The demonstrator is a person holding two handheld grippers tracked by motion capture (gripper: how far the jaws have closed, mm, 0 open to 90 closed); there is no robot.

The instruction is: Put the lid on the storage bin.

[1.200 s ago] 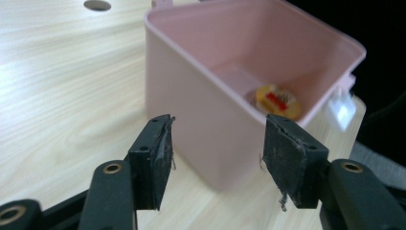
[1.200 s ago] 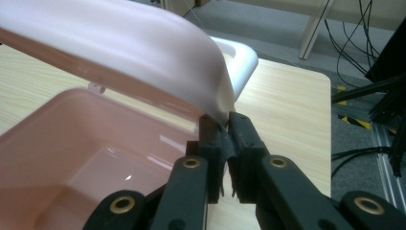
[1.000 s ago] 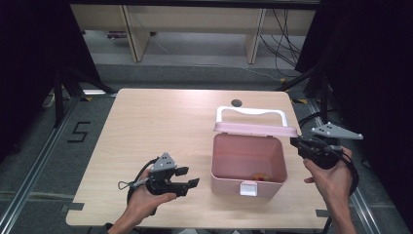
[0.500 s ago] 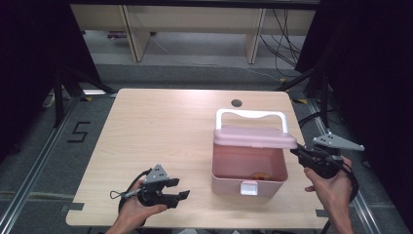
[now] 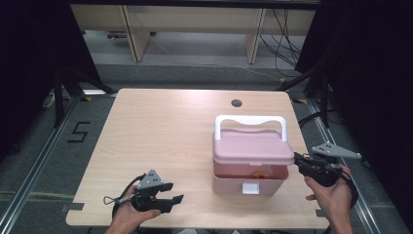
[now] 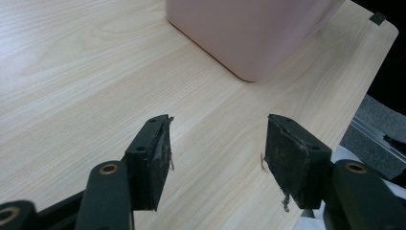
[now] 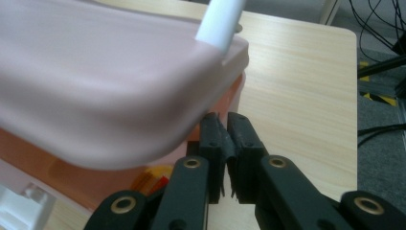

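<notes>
On the right half of the table [image 5: 160, 126]: one pink box [image 5: 249, 181], white handle [image 5: 250, 120] up, lid [image 5: 253, 148] partly lowered, a gap showing between lid and body at the front. White latch [image 5: 251, 187] on the front wall.

Right gripper [image 5: 298, 162]: at the lid's right edge, jaws pressed together. Right gripper view puts the shut tips just under the lid's corner; whether they touch it cannot be told. Same view shows orange-yellow contents [image 7: 153, 179] through the gap, blurred and cut off by the lid; the high view gives only a small orange patch.

Left gripper [image 5: 170, 193]: near the table's front edge, well apart from the box, jaws spread, nothing between them. Left gripper view shows worn pads [image 6: 160, 158] over bare wood and the box's lower corner, its top cut off.

Round hole [image 5: 236, 103] in the table behind the box, seen from the high view.
</notes>
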